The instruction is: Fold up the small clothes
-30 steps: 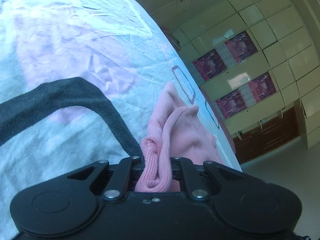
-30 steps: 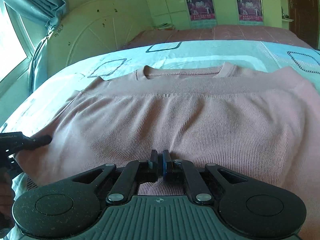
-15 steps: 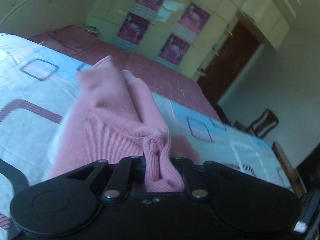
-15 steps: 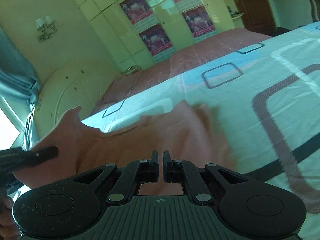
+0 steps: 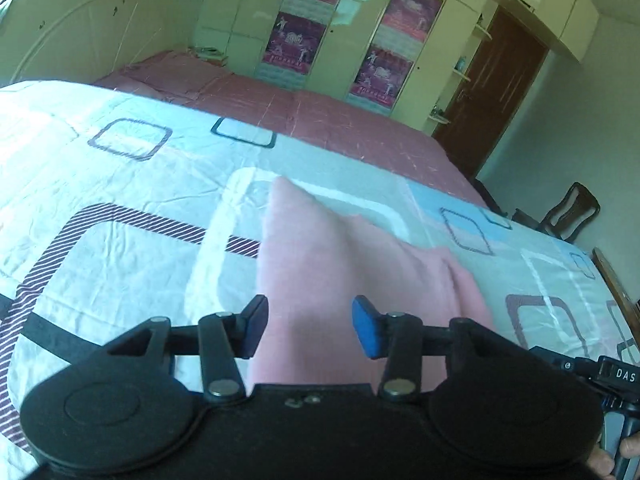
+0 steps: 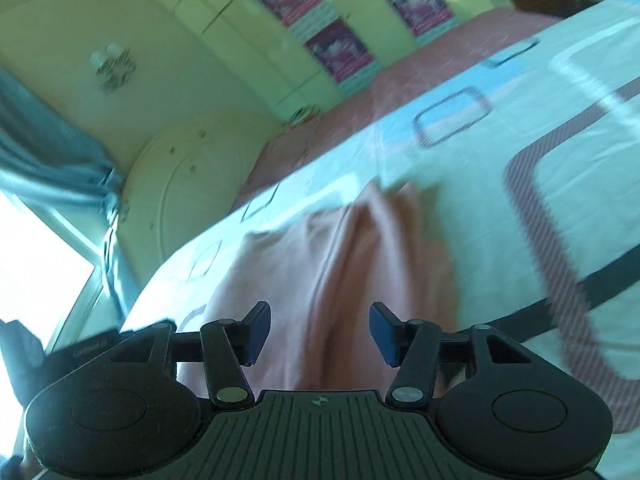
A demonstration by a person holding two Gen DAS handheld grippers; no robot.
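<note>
A pink knit sweater (image 5: 344, 272) lies loosely bunched on the patterned bedsheet (image 5: 120, 184), with a corner sticking up. My left gripper (image 5: 310, 330) is open and empty just above its near edge. In the right wrist view the same sweater (image 6: 340, 280) lies in long folds on the sheet (image 6: 500, 168). My right gripper (image 6: 318, 332) is open and empty over its near end. The right view is blurred by motion.
A pink bedspread (image 5: 304, 120) covers the far part of the bed. Wardrobe doors with posters (image 5: 376, 40) and a brown door (image 5: 496, 92) stand behind it. A chair (image 5: 568, 216) is at the right. The headboard (image 6: 192, 184), curtain (image 6: 48, 160) and window are at the left.
Both grippers have opened. The left one let go of the sweater's bunched edge, and the sweater dropped onto the sheet. Both cameras swung to a new angle.
</note>
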